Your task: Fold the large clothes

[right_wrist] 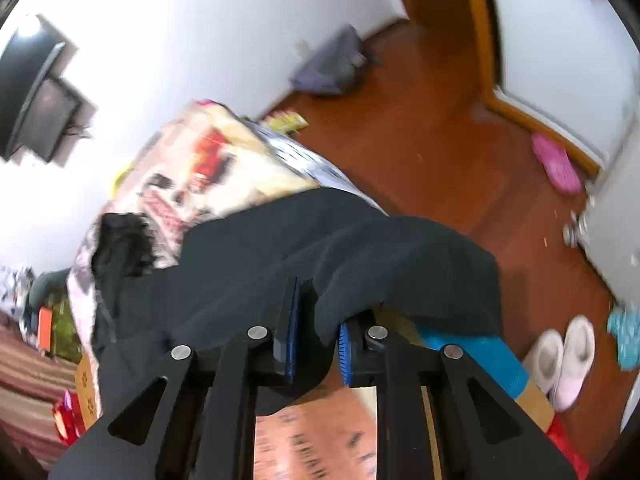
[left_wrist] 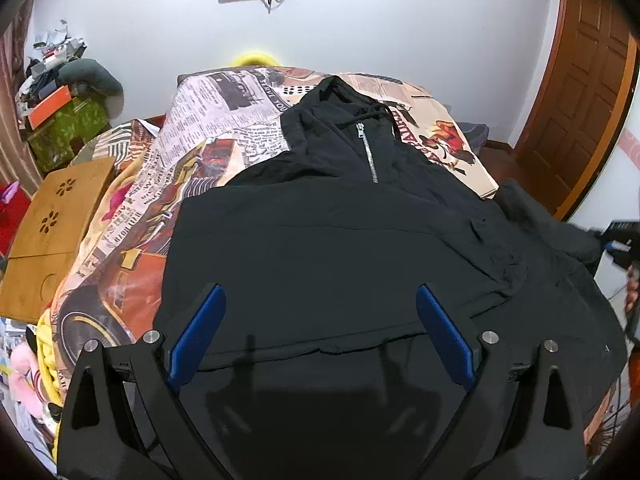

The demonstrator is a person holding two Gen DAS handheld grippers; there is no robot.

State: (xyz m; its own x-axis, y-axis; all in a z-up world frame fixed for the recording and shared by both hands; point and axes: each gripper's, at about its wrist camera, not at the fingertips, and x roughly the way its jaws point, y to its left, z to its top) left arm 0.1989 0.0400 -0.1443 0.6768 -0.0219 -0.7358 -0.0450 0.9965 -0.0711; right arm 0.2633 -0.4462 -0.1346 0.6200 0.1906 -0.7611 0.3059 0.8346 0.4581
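Note:
A black zip hoodie (left_wrist: 320, 232) lies front up on the bed, hood at the far end, its zipper (left_wrist: 369, 152) showing. My left gripper (left_wrist: 318, 320) is open and empty, hovering over the hoodie's lower part. My right gripper (right_wrist: 318, 312) is shut on a fold of the hoodie (right_wrist: 360, 256) at its right side and lifts that part off the bed; the view is blurred. The right gripper also shows at the right edge of the left wrist view (left_wrist: 620, 240).
The bed has a newspaper-print cover (left_wrist: 208, 148). A wooden lap table (left_wrist: 56, 224) and clutter (left_wrist: 64, 92) stand to the left. A wooden door (left_wrist: 588, 92) is at the right. White slippers (right_wrist: 560, 360) and a pink shoe (right_wrist: 556, 164) lie on the wooden floor (right_wrist: 440, 140).

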